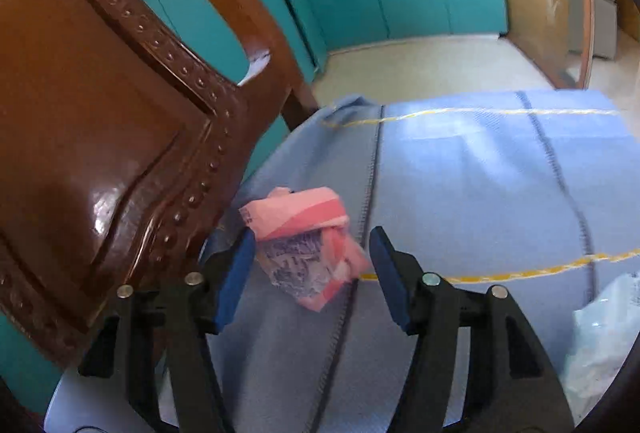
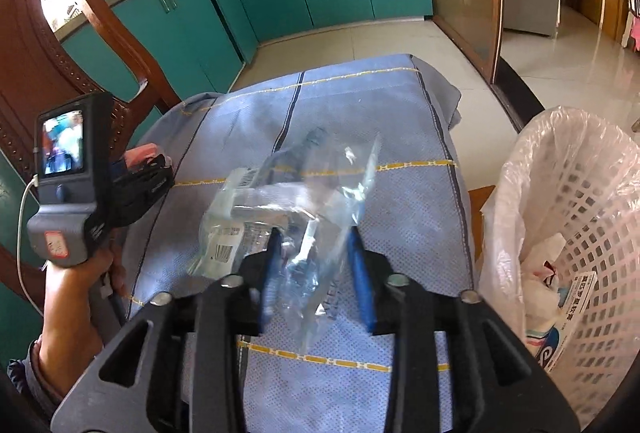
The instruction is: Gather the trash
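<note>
a blue cloth (image 2: 400, 137) with yellow stitched lines covers the table, and a carved wooden chair (image 1: 100, 121) crowds its left edge, just beside the left gripper (image 1: 312, 261). a white lattice bin (image 2: 592, 193) lined with plastic stands at the right edge, already holding paper scraps. the left gripper's jaws stand wide around a crumpled pink wrapper (image 1: 304, 229) lying on the cloth. the right gripper (image 2: 316, 257) has its jaws partly apart with a clear plastic bag (image 2: 288, 201), wrinkled and blurred, between them; whether they pinch it, i cannot tell.
</note>
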Available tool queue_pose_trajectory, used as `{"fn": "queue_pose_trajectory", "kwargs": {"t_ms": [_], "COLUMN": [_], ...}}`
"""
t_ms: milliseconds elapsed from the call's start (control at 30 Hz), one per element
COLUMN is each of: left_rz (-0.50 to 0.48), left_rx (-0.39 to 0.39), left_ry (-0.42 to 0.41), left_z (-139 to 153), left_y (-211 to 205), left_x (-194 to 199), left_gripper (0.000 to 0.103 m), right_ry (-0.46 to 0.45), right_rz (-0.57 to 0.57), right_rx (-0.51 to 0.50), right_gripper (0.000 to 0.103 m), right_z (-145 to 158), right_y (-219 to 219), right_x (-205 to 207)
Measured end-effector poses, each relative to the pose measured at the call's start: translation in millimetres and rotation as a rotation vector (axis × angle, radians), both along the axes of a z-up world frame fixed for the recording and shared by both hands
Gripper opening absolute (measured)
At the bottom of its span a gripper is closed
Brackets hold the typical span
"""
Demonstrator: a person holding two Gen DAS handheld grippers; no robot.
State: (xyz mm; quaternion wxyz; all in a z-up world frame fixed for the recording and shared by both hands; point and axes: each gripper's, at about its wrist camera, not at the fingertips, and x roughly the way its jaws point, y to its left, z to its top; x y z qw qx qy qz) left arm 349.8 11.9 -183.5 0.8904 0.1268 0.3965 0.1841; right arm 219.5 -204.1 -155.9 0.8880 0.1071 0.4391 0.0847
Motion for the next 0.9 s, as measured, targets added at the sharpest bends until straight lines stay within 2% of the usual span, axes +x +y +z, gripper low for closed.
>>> {"fn": "queue_pose_trajectory", "kwargs": {"t_ms": [33, 100, 133, 167, 233, 333, 467, 600, 700, 733, 833, 900], "left_rz": [0.003, 0.005, -0.001, -0.01, -0.028, -0.052, -0.088, -0.204, -0.291, -0.321, -0.357, -0.378], "left_rx": [-0.005, -0.011, -0.016, -0.02, -0.016, -0.004, -0.046, -0.104, -0.243, -0.281, -0.299, -0.347], "left_ry": [0.011, 0.041, 0.054, 0.073, 0.106, 0.107, 0.063, -0.005, -0.102, -0.158, -0.241, -0.291], "left_z": [-3, -9, -12, -16, -24, -26, -14, 6, 31, 41, 51, 57], "left_y": [1, 2, 1, 0, -2, -6, -10, -27, -29, -27, -24, -19], "left_x": [2, 7, 9, 11, 12, 12, 1, -31, -61, -76, -106, -120], "left_gripper": [0.061, 0.062, 0.059, 0.052, 0.019, 0.01, 0.006, 0.006, 0.006, 0.006, 0.006, 0.006], "right_ry": [-0.005, -0.017, -0.02, -0.023, -0.029, -0.042, -0.043, -0.051, -0.045, -0.043, -0.056, -0.049], "right_rz": [0.0, -0.006, -0.009, -0.011, -0.011, -0.014, -0.023, -0.039, -0.046, -0.046, -0.029, -0.01], "right_rx": [-0.01, -0.046, -0.053, -0.057, -0.063, -0.094, -0.092, -0.091, -0.086, -0.092, -0.128, -0.15], "right_gripper": [0.052, 0.057, 0.061, 0.062, 0.062, 0.063, 0.063, 0.063, 0.063, 0.063, 0.063, 0.066], "right_z": [1, 2, 3, 3, 5, 7, 7, 8, 7, 6, 4, -1], "right_y": [1, 4, 4, 4, 4, 4, -1, -8, -14, -14, -12, -9], "right_x": [0, 0, 0, 1, 1, 1, 1, -3, -6, -6, -7, -3]}}
